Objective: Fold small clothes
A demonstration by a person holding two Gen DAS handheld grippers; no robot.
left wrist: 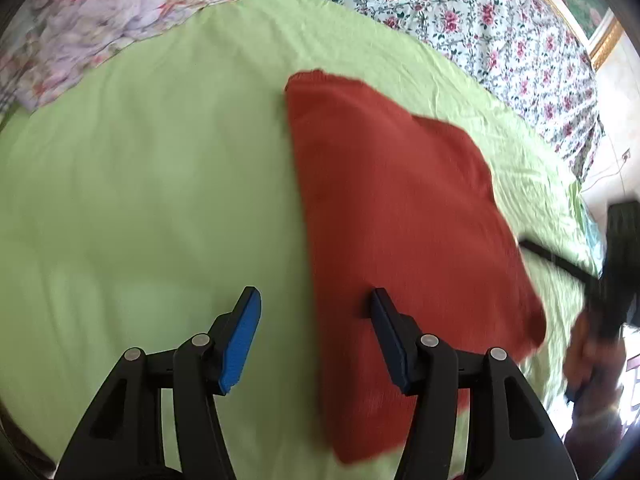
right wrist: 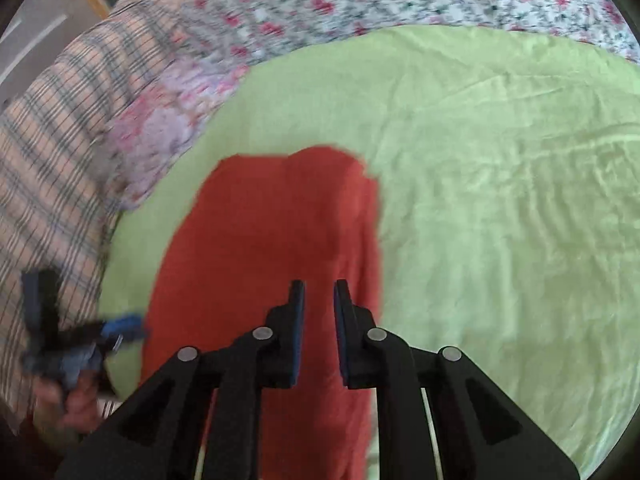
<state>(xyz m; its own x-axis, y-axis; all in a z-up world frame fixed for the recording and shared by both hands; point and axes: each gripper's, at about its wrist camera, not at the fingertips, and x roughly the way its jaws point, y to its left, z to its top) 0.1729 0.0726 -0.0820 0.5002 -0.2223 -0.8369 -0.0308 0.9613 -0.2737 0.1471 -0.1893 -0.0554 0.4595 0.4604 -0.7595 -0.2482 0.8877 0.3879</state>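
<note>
A small rust-red garment lies folded flat on the light green sheet. My left gripper is wide open above its left edge, holding nothing. In the right wrist view the garment runs from the middle down to the bottom edge. My right gripper hovers over its right part with the jaws a narrow gap apart and nothing between them. The other gripper shows blurred at the left, and the right gripper is a dark blur at the right of the left wrist view.
A floral bedspread lies beyond the green sheet. A pale floral cloth sits at the far left. A plaid cloth lies at the left of the bed. A gold picture frame hangs on the wall.
</note>
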